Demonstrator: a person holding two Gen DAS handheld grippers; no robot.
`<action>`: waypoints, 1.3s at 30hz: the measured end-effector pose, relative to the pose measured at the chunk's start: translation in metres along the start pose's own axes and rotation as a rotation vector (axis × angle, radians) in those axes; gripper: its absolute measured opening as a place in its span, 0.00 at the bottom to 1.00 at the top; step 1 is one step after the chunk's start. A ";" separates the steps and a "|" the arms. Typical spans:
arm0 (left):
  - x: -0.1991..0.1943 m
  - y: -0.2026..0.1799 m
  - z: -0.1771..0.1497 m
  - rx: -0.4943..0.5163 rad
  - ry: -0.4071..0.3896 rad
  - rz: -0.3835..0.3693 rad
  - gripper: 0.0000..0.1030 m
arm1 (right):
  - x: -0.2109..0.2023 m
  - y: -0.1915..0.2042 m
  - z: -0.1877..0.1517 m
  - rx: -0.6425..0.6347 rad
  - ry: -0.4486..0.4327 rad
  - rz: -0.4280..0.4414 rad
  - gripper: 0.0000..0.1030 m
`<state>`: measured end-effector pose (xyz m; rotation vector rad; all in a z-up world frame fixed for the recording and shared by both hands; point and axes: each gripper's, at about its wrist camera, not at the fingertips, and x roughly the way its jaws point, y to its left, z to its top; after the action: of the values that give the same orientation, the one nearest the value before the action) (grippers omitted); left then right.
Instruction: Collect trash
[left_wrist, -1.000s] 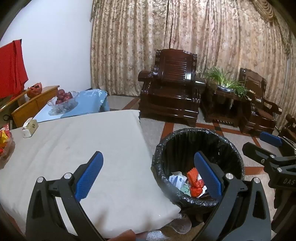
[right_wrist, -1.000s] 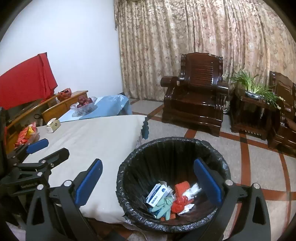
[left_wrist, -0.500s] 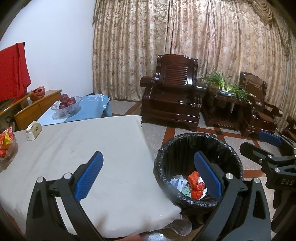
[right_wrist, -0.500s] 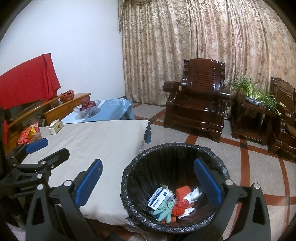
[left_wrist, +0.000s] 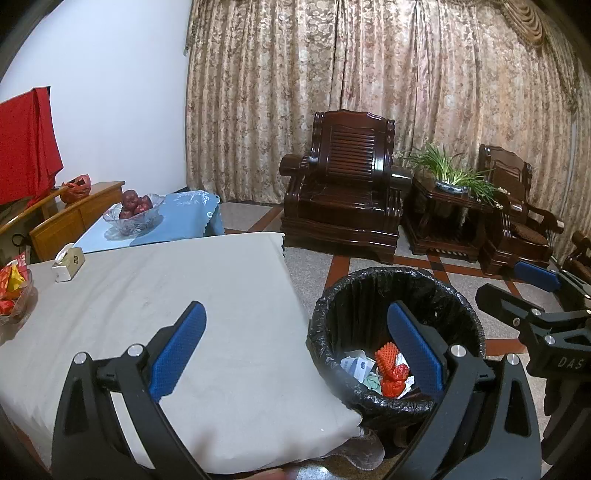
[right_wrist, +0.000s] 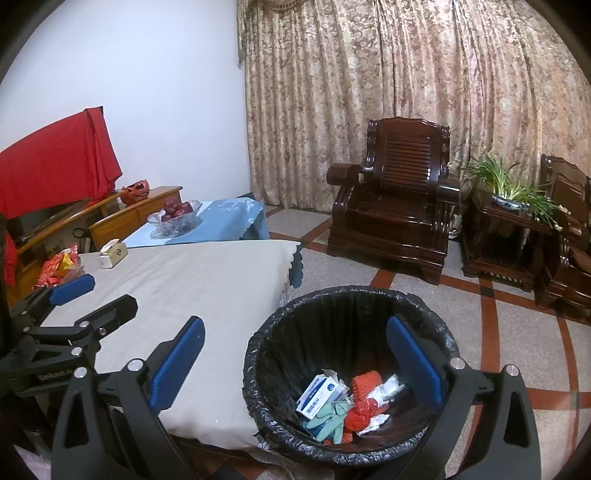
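Note:
A black-bagged trash bin (right_wrist: 351, 299) stands on the floor beside a table with a beige cloth (right_wrist: 207, 273). Inside the bin lie a white and blue box (right_wrist: 319, 393), teal gloves (right_wrist: 327, 419), red mesh wrappers (right_wrist: 364, 384) and crumpled white paper. The bin also shows in the left wrist view (left_wrist: 391, 280). My right gripper (right_wrist: 295, 363) is open and empty above the bin's near rim. My left gripper (left_wrist: 295, 349) is open and empty over the cloth's (left_wrist: 192, 295) right corner. Each gripper appears in the other's view.
A tissue box (left_wrist: 68, 260) and a bowl of red snack packets (left_wrist: 11, 295) sit at the table's far left. A glass bowl of apples (left_wrist: 135, 214) rests on a blue-covered table. Dark wooden armchairs (left_wrist: 347, 188) and a plant stand (left_wrist: 448, 206) line the curtain.
Both grippers have pulled up and back, so the bin and table appear lower and farther away. Both jaws stayed open and empty.

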<state>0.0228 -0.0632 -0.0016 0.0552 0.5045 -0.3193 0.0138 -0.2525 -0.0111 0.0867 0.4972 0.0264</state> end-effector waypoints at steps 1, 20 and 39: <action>-0.001 0.001 0.001 0.000 0.000 0.000 0.93 | 0.000 0.000 0.000 -0.001 0.000 0.000 0.94; -0.003 0.000 0.001 0.000 0.001 0.001 0.93 | 0.000 0.002 0.000 0.000 0.003 0.000 0.94; -0.004 -0.001 0.002 0.000 0.003 0.002 0.93 | 0.002 0.000 -0.004 0.004 0.002 -0.002 0.94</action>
<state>0.0204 -0.0636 0.0017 0.0564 0.5074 -0.3169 0.0136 -0.2517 -0.0151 0.0902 0.4993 0.0240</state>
